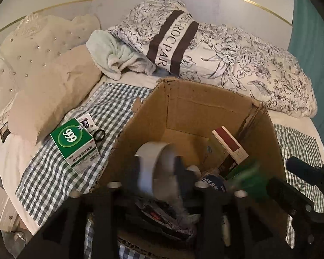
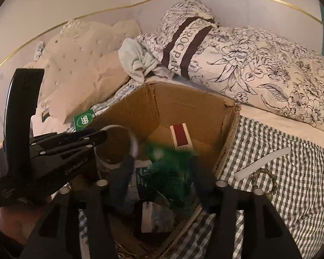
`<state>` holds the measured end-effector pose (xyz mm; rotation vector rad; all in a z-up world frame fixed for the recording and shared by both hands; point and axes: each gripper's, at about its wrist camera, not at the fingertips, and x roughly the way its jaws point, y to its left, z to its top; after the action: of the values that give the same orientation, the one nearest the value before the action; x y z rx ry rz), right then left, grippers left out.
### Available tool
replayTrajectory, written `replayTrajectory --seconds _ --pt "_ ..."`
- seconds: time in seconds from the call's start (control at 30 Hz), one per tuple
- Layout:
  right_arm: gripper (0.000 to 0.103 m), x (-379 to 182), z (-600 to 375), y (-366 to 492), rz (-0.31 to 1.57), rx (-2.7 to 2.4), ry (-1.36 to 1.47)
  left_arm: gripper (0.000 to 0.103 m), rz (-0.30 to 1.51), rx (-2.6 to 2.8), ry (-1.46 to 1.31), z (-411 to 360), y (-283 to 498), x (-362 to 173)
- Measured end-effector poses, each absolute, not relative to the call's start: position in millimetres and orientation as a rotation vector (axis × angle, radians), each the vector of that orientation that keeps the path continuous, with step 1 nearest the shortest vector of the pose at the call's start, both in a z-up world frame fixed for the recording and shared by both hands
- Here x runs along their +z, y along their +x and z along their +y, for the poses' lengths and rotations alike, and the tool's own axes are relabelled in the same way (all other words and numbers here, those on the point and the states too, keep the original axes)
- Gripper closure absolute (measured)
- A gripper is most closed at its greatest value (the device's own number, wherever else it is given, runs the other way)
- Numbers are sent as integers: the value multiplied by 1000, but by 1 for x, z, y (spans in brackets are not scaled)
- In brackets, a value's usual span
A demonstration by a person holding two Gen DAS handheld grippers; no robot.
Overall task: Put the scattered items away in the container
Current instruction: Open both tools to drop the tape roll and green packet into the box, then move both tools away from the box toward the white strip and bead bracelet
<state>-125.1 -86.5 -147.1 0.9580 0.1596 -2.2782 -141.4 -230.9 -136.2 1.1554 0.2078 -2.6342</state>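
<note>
Left gripper [image 1: 156, 170] pinches a blurred grey-white tape roll [image 1: 153, 164] over the open brown cardboard box [image 1: 205, 105]; right gripper [image 2: 159, 166], spread, straddles a blurred green packet [image 2: 168, 161]. The green-and-white "999" medicine box [image 1: 75, 144] lies left of the carton, nearer the left hand.

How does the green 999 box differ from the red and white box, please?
The green 999 box lies flat on the checked cloth, outside the cardboard box; the red and white box leans tilted inside it. The first bears a white oval logo, the second a dark red panel. Both are small cartons.
</note>
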Motion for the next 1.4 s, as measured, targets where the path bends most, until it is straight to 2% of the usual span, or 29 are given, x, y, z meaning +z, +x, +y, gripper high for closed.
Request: replayTrajectory --seconds 0.1,0.37,0.47,0.53,0.67,0.73,0.9,1.0,1.17,1.4 --pt "42 -140 -78 -124 133 -2303 938 50 226 -2646 1129 -229 -138 -128" --pt "39 -117 -34 -114 28 -2393 900 38 217 -2684 1060 -212 -124 -100" --pt "36 -108 -13 -107 -8 -2422 888 31 210 -2713 1026 -200 -114 -88" --pt "33 -103 1 -99 -4 -2444 874 23 197 -2729 1002 -191 -108 -80" --pt "30 -92 24 -84 26 -2489 843 17 188 -2761 957 -174 -94 -66" --pt "28 -87 35 -76 36 -2507 830 8 187 -2774 940 -165 -88 -60" --pt "18 -76 60 -56 53 -2542 799 0 181 -2824 879 -143 -72 -48" --pt "14 -73 74 -46 62 -2566 782 0 177 -2844 857 -129 -66 -43" --pt "0 -68 96 -31 54 -2604 754 0 154 -2876 841 -106 -59 -38" --pt "0 -72 128 -24 30 -2625 760 0 90 -2936 832 -72 -59 -41"
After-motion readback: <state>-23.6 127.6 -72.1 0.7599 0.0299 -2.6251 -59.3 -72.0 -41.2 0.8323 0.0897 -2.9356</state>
